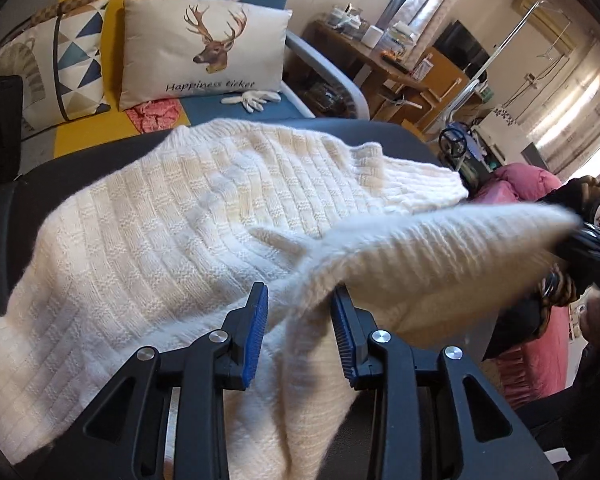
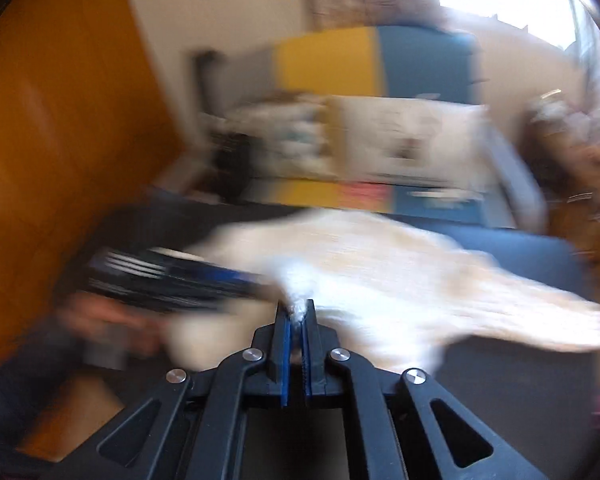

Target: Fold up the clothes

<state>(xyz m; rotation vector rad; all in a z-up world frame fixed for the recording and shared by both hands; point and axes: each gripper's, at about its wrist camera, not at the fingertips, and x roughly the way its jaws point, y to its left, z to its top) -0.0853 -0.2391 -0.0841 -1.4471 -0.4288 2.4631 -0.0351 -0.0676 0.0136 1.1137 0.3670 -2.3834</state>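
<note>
On the dark worktop [image 1: 112, 152] the white sweater [image 1: 160, 216] lies spread while its sleeve [image 1: 440, 240] is clamped in the right tongs [image 2: 296, 312] and lifted for folding; the left tongs [image 1: 300, 312] are held apart, straddling loose knit.

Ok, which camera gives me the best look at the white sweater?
The left wrist view: the white sweater is sharp there, its knit spread over the dark table, one part lifted. The right wrist view is motion-blurred, showing only a pale shape and a tuft pinched in the right gripper.
</note>
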